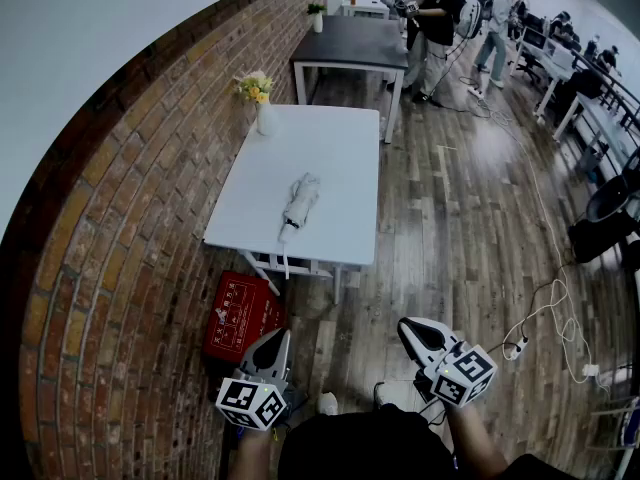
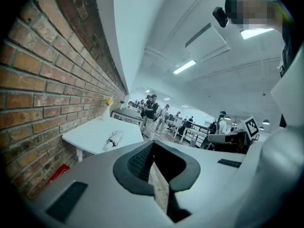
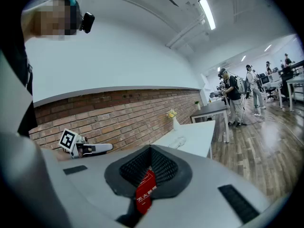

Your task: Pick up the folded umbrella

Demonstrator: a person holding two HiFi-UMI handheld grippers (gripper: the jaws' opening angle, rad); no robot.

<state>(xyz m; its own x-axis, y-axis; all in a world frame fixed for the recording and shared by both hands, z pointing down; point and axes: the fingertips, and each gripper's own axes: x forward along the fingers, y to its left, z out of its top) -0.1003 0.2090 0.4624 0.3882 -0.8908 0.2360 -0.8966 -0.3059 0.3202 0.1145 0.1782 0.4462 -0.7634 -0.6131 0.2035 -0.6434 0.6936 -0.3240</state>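
Observation:
The folded umbrella (image 1: 300, 200) is pale grey and lies lengthwise on the white table (image 1: 335, 143), its strap hanging over the near edge. It also shows small and far off in the left gripper view (image 2: 113, 140) and the right gripper view (image 3: 179, 140). Both grippers are held low in front of the person, well short of the table. My left gripper (image 1: 277, 338) has its jaws together with nothing in them, and so does my right gripper (image 1: 408, 326). Along each gripper's own view, only a thin slit shows between the jaws.
A white vase with yellow flowers (image 1: 262, 108) stands at the table's far left corner by the brick wall (image 1: 130, 198). A red box (image 1: 240, 316) lies on the wooden floor under the table's near left. Beyond are a dark table (image 1: 350, 43) and people. Cables and a power strip (image 1: 515, 348) lie at the right.

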